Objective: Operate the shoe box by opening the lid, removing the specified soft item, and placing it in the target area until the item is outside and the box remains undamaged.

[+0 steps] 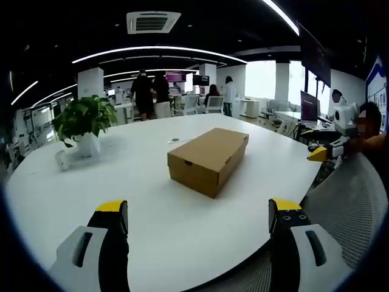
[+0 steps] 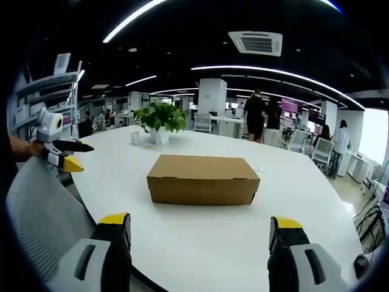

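White and round, the table [image 1: 152, 201] carries the shoe box [image 1: 208, 160] near its middle, lid shut. No step is judged done: opening, removal of the soft item and placing are all left. Well short of the box, the left gripper [image 1: 198, 220] and right gripper [image 2: 199, 230] are held wide open and empty. Farther off, a potted plant [image 2: 160, 121] is seen.
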`<state>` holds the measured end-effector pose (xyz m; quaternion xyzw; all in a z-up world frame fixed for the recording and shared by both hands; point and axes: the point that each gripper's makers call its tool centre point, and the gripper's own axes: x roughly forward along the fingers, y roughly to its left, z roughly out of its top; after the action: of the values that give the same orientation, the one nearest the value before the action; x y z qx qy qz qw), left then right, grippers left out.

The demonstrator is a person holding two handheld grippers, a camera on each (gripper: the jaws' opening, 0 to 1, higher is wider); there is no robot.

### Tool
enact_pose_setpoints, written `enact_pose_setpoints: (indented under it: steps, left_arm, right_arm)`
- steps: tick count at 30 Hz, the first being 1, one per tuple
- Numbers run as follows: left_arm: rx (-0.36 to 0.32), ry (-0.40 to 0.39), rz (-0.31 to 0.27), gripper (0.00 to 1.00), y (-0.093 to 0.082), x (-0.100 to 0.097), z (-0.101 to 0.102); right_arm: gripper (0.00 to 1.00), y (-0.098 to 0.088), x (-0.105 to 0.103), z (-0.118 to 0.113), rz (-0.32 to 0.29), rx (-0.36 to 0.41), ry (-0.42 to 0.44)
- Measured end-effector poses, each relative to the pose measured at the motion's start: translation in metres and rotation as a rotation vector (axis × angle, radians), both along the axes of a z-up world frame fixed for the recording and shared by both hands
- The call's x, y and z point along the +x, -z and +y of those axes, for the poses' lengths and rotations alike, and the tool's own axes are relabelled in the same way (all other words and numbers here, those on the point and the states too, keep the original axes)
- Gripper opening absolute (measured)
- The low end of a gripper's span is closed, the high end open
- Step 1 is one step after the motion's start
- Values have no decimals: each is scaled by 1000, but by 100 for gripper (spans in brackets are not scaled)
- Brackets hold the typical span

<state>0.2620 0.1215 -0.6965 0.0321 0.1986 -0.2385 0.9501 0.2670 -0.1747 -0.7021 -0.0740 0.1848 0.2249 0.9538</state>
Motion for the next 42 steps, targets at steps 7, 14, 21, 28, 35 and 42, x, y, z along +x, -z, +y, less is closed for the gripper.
enact_pose_setpoints:
  steps: [7, 14, 21, 28, 35, 42]
  left_arm:
    - [0, -8, 2, 100, 0, 1, 1]
    - [1, -13, -1, 100, 0, 1, 2]
    - [4, -21, 2, 100, 0, 1, 3]
    - [-1, -58, 38, 100, 4, 2, 8]
    - [4, -58, 64, 100, 7, 1, 9]
    - [23, -59, 72, 100, 4, 2, 12]
  right_arm:
    - [94, 0, 0, -1, -1, 1, 4]
    - [95, 0, 0, -2, 0, 5, 6]
    - [95, 1, 0, -1, 9, 4, 3]
    - [96, 3, -1, -3, 36, 33, 12]
    - [98, 4, -3, -6, 63, 35, 9]
    - [98, 5, -2, -10, 72, 16, 3]
